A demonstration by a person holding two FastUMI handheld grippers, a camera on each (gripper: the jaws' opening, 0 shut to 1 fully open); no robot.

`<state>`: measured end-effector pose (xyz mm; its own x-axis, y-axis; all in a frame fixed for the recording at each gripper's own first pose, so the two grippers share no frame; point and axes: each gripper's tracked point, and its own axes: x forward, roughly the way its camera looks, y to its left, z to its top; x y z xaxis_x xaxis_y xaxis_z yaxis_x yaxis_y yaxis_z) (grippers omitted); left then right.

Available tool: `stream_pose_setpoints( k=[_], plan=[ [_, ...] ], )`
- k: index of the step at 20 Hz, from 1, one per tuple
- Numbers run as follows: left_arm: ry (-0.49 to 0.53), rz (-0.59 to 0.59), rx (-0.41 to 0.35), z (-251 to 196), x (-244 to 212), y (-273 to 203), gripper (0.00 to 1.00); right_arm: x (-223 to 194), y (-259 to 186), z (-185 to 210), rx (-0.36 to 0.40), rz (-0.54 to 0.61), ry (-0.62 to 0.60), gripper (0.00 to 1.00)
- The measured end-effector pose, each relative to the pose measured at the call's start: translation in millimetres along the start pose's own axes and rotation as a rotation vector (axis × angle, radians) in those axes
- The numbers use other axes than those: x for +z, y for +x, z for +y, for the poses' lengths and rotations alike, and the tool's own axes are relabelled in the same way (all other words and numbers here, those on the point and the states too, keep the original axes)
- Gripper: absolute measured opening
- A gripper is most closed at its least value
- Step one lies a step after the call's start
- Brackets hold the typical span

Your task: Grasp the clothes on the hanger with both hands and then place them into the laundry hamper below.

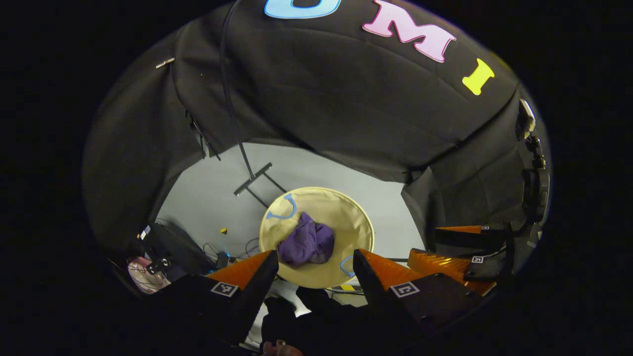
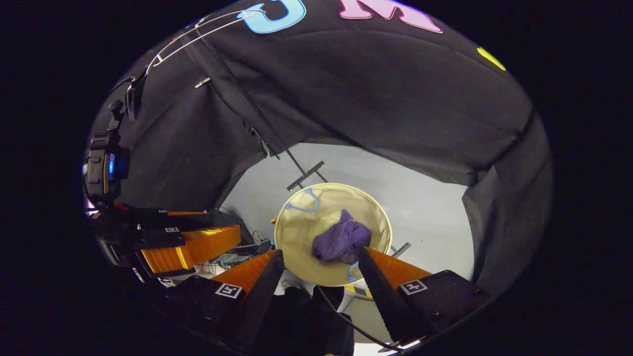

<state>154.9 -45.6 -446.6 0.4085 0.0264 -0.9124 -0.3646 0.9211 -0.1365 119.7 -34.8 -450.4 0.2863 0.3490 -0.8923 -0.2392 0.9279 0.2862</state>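
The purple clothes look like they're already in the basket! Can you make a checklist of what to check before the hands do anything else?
1. Crumpled purple cloth garment lies inside the round cream fabric laundry hamper: ok.
2. Garment fully within the hamper's rim, nothing draped over the edge: ok.
3. Left gripper fingers apart with nothing between them: ok.
4. Right gripper fingers apart with nothing between them: ok.
5. Thin white wire hanger bare at the part in the right gripper view: ok; whether all of it is bare: cannot tell.
6. Hamper standing upright on the grey floor: ok.
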Motion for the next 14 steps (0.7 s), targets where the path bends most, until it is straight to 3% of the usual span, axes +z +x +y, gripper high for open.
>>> stream_pose_setpoints(
  k=[1, 8, 12, 14],
  plan=[
    [0.012, -0.039, -0.009, 1, 9, -11, 0.92, 7, -7, 5, -0.003, -0.033, 0.004, 0.99],
    [0.181, -0.425, -0.077, 12, 64, -132, 0.95, 53, -88, 53, -0.043, -0.354, 0.036, 0.99],
    [0.235, -0.669, -0.163, 9, 81, -224, 0.95, 78, -165, 95, -0.09, -0.61, 0.0, 0.98],
    [0.237, -0.769, -0.177, 27, 67, -254, 0.95, 88, -213, 117, -0.108, -0.749, -0.012, 0.99]
  ],
)
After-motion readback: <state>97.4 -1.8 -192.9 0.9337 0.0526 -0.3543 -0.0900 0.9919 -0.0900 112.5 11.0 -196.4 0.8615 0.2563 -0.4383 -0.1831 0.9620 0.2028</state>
